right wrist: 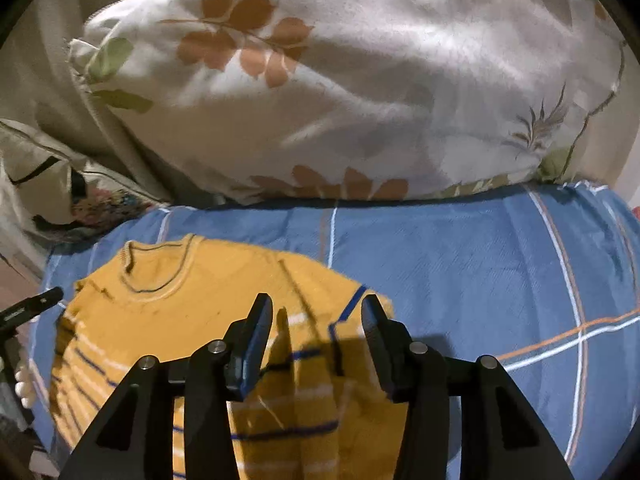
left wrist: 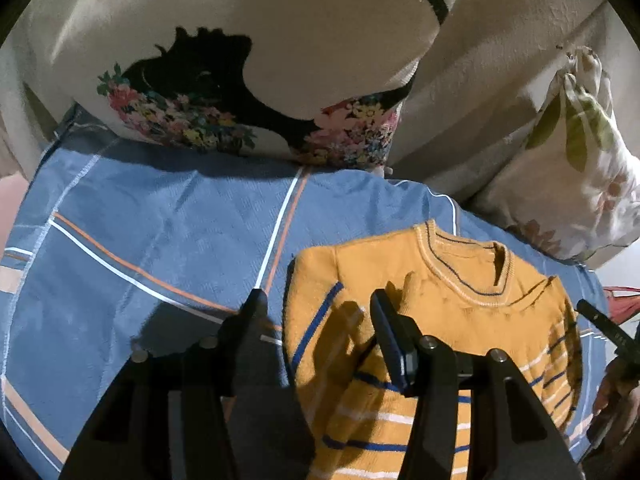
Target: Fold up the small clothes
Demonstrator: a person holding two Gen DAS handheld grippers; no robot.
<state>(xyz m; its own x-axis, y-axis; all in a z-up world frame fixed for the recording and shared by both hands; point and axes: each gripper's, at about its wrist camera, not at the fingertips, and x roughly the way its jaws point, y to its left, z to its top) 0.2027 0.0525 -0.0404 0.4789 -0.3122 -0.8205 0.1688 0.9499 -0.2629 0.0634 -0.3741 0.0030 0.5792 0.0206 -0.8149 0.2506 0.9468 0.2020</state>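
Matte black left gripper (left wrist: 318,300) and right gripper (right wrist: 316,306), silver round screws

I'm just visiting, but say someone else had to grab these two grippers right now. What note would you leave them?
Left gripper: open, empty, over the sweater's sleeve edge.
Right gripper: open, empty, over the other sleeve side.
The sweater lies on the blue bedspread, neckline toward the pillows. Both sleeves look folded in over the body already, though I can't be sure.
Left to do: fold the body and tidy it. Nothing is gripped yet.
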